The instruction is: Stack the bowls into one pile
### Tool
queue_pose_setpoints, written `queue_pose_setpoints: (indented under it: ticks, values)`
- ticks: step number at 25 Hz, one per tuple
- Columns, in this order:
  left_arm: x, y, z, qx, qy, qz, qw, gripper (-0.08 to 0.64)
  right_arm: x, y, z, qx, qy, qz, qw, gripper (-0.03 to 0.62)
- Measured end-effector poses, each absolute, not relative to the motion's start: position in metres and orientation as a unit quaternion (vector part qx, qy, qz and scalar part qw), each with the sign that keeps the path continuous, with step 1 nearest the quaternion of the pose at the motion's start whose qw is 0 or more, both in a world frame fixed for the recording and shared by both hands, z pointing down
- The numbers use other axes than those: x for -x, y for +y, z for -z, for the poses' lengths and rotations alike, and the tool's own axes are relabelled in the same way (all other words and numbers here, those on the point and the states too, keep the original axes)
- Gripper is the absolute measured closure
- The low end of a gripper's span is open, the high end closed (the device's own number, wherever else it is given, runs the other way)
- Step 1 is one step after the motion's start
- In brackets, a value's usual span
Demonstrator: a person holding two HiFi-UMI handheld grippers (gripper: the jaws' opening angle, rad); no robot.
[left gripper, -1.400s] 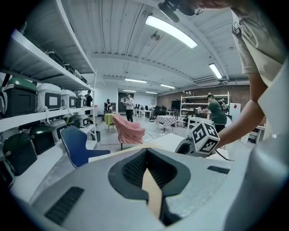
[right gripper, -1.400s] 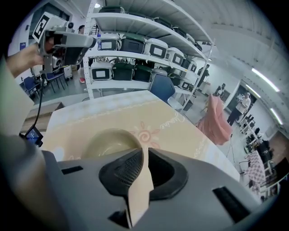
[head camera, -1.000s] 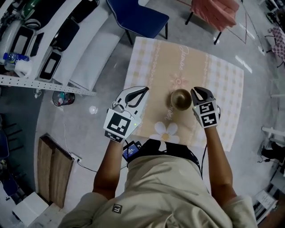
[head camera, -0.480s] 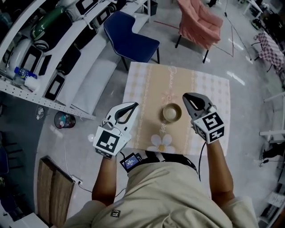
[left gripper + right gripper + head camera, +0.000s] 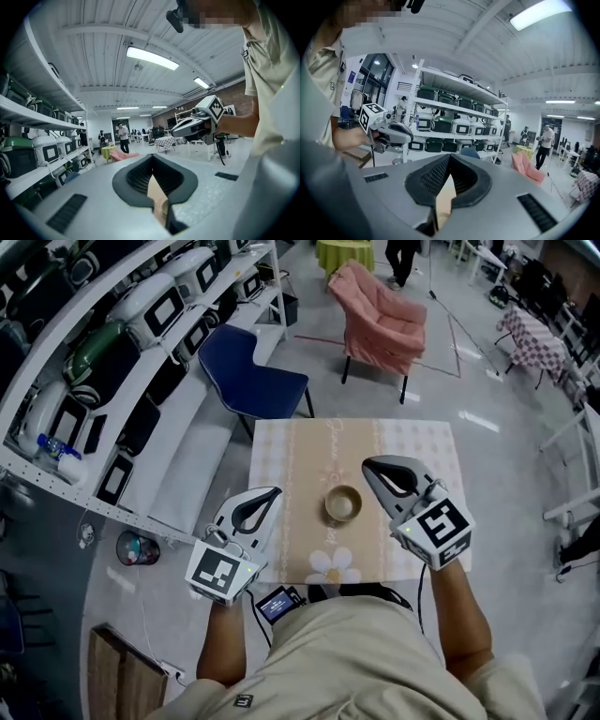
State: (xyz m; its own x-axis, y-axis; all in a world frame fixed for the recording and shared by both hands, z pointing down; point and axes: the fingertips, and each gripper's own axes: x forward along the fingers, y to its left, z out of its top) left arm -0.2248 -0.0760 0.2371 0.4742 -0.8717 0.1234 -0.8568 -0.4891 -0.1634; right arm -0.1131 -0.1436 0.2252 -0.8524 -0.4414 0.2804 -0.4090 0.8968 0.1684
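One pile of bowls point(image 5: 343, 504), upright near the middle of the table point(image 5: 427, 451), resting on the pale cloth point(image 5: 281, 451). No loose bowl anywhere around the pile, so by the look of it nothing left to add. Too small here to count the bowls in it.

To the left of the pile, well apart from it and out by the cloth's edge: the left gripper point(image 5: 273, 493). Jaws closed tip to tip, only a bare hollow behind the tips, nothing held. To the right of the pile and nearer to it, though not touching: the right gripper point(image 5: 371, 465), jaws likewise pressed together and empty.

Probably held this way on purpose, one on each side of the pile and clear of it, so as not to knock a rim or tip the stack. Pointed level rather than down, too. Right gripper view out across the room at the shelves point(image 5: 454, 117), left gripper view at the other gripper, neither view at the pile. Closed and empty most likely for want of any bowl waiting to be picked up.

Judged from this: stacking done, or as good as done. Main risk now a stray bump against the pile when lowering either gripper.
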Motion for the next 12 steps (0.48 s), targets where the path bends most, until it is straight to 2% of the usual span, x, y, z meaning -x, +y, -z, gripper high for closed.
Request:
queue_pose_setpoints:
  ticks: [12]
  values:
    - [0.184,-0.048,-0.167,0.867,0.48,0.082,0.11,0.552,0.096,-0.091,-0.156,-0.194,-0.971,0.082,0.116,0.588]
